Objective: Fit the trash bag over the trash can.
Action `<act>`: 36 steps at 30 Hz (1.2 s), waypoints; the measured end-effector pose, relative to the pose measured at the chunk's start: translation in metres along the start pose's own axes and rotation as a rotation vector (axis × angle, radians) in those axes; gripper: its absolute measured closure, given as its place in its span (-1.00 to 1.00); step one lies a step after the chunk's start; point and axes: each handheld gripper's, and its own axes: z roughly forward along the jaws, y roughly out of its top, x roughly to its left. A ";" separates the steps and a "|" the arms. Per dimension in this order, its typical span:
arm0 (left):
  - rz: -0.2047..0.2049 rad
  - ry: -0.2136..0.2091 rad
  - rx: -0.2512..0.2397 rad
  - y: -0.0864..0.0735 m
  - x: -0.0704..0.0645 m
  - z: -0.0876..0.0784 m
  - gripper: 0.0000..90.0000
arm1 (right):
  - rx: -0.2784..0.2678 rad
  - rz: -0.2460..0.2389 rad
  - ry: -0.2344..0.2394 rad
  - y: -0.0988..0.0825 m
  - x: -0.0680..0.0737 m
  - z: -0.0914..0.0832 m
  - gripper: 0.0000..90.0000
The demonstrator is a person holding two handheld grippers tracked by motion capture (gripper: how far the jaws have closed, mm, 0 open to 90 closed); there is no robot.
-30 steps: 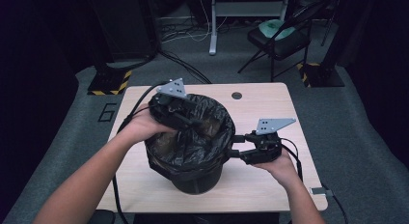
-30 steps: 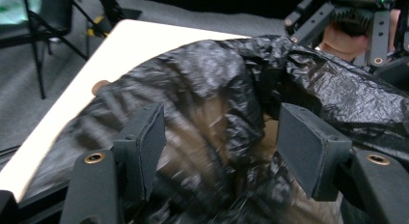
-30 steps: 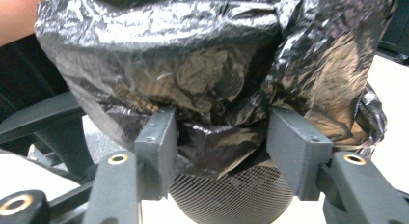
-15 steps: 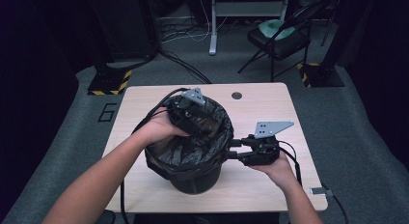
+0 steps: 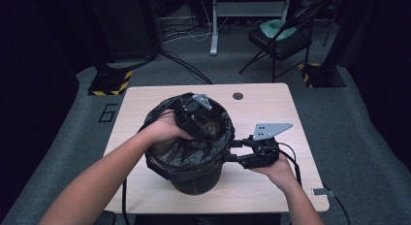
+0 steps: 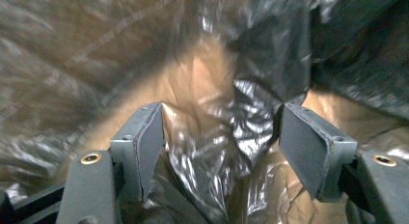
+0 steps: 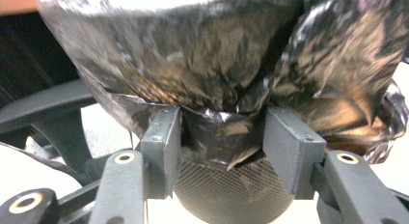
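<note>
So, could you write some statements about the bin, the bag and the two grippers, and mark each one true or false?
1. The left gripper is down inside the bag. True.
2. The bin lies on its side. False: it stands upright on the table.
3. The right gripper is at the bag's folded-over edge, outside the bin. True.
4. The left gripper is shut. False: its jaws stand wide apart, with bag film between them.
5. The bin wall is solid plastic. False: the right gripper view shows mesh.
</note>
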 end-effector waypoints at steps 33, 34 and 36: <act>-0.080 -0.031 0.213 -0.012 0.012 0.026 -0.28 | 0.009 0.006 -0.002 -0.004 0.000 0.008 0.14; -0.090 -0.033 0.214 -0.013 0.013 0.026 -0.27 | 0.012 0.005 -0.006 -0.004 0.000 0.010 0.15; -0.102 -0.026 0.228 -0.015 0.015 0.025 -0.24 | 0.012 0.001 -0.017 -0.004 0.001 0.012 0.16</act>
